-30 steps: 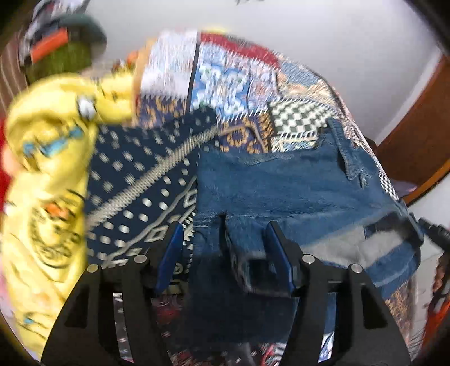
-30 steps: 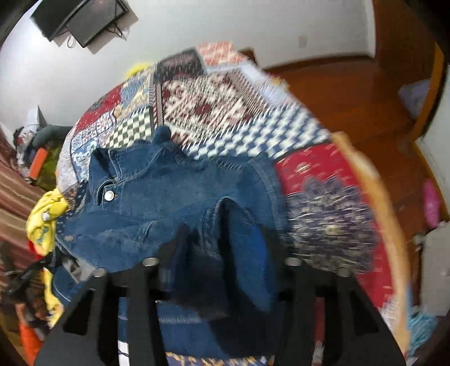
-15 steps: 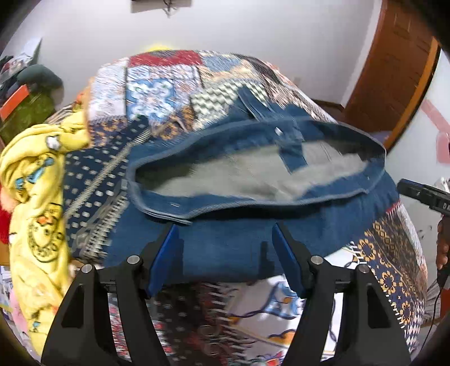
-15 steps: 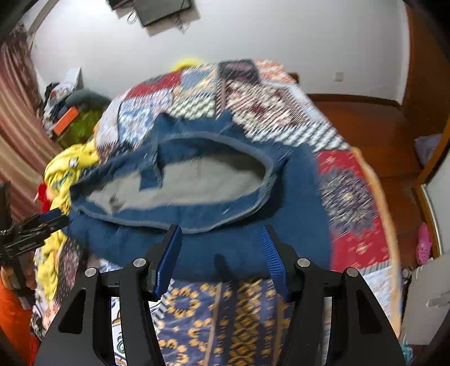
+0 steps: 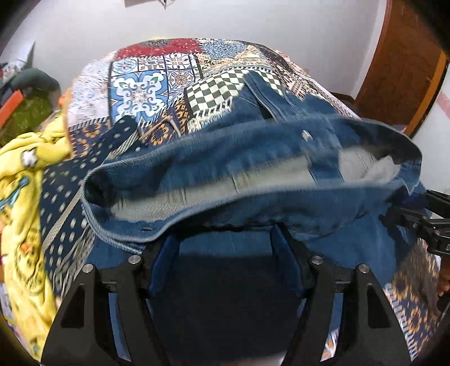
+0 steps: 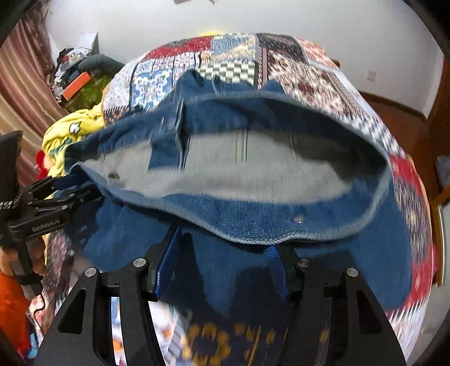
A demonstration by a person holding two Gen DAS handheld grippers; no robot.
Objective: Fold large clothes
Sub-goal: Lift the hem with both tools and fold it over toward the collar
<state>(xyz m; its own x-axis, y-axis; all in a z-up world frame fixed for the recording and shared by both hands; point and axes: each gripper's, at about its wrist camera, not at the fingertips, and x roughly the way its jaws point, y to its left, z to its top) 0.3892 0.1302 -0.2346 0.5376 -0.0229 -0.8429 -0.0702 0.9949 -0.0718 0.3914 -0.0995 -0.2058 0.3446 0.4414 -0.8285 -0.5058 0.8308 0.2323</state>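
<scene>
Motion blur smears most of both views, so the stitching and edges of the denim jacket point(image 5: 253, 157) are hard to read. The jacket lies on the bed just ahead of both tongs, its blue outer side bulging up and its grey lining point(image 6: 230, 169) showing through a wide opening. Its near edge drapes over the tips of the left tongs point(image 5: 226, 253), hiding them; the blue pads point(image 5: 164, 261) stand wide apart with dark denim filling the gap, and whether any fabric is pinched cannot be told. In the right wrist view the right tongs point(image 6: 222, 264) are likewise spread wide, tips tucked under the jacket's hem, and a grip cannot be confirmed. Each tool shows in the other's view only as a black piece cut off at the frame edge.

Beyond the jacket stretches a patchwork bedspread point(image 5: 157, 76) of checkered, floral and tile-like squares. To the left of the left tongs lies a yellow printed garment point(image 5: 19, 197), beside a navy dotted cloth point(image 5: 64, 191). Farther off is a white wall point(image 5: 253, 22), a brown wooden door point(image 5: 399, 56) to the right, and a blurred pile of clutter point(image 6: 76, 76) by a striped curtain point(image 6: 19, 84) to the left.
</scene>
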